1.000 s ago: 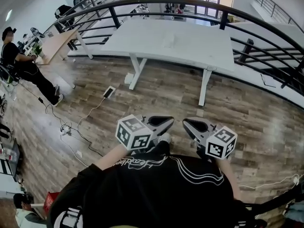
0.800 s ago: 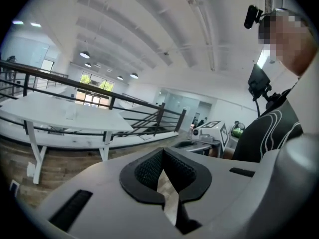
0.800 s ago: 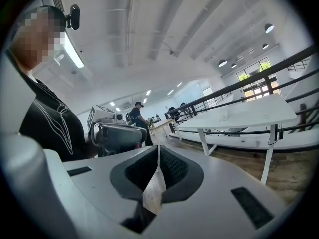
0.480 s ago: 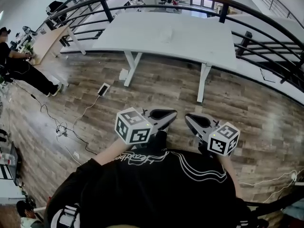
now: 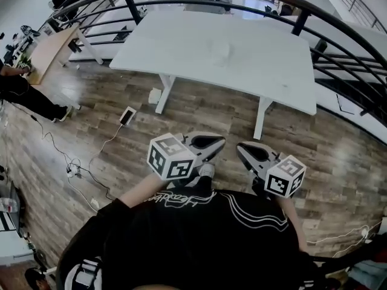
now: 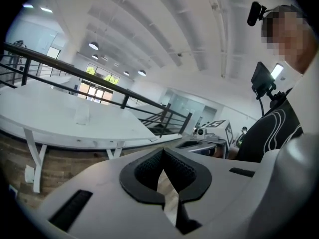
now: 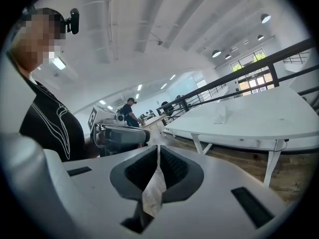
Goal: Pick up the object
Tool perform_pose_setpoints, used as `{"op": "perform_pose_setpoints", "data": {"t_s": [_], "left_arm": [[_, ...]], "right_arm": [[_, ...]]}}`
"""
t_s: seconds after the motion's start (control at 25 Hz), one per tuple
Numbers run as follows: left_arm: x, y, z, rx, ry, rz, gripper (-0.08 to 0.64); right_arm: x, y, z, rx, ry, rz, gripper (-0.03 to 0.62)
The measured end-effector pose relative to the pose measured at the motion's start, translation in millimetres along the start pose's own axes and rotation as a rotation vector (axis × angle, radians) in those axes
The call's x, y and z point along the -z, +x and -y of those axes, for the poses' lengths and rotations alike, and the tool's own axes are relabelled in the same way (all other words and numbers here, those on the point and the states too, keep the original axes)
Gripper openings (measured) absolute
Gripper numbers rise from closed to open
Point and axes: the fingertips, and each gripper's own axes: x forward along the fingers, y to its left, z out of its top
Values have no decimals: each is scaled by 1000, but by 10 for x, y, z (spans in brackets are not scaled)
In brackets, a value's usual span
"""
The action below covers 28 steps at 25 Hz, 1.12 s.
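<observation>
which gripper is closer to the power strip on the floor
Left. In the head view the left gripper is down-right of the power strip; the right gripper is farther right still.

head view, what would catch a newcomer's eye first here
First come the two marker-cube grippers, the left gripper and the right gripper, held side by side just ahead of the person's black shirt, both shut and empty. Beyond them a large white table stands on the wood floor, bare but for a small pale object near its middle.
</observation>
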Motion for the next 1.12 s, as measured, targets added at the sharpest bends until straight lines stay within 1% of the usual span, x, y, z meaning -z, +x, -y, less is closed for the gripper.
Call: {"op": "perform_pose_setpoints", "data": {"t_s": [0.12,0.24,0.32,0.44,0.52,0.64,0.84,0.96,1.12], "left_arm": [[-261,24,-598,-4,-20,1,8],[-485,52,-1155,-9,-33,5,8],[-637,78,-1453,-6,-34,14,8],[-847,126,-1790,-4,-12,18,8],[-938,171,-1962,-6,-1,13,8],[-1018,232,-2151,-6,-13,13,8],[-1091,374,-2317,-7,-25,10,8],[-1115,467,-2437,-7,-51,10,8],[-1165,630,-2589,-37,-42,-11,8]], "right_arm": [[-296,482,341,-10,-8,-22,23],[-569,917,651,-10,-40,-39,23],[-744,1143,810,-9,-63,-45,23],[-938,1376,1048,11,-83,-47,23],[-1035,1454,1205,32,-82,-44,23],[-1145,1519,1353,41,-75,-31,23],[-1163,1558,1529,41,-53,-16,23],[-1163,1608,1680,30,-22,-12,23],[-1200,1675,1911,0,-3,-15,23]]}}
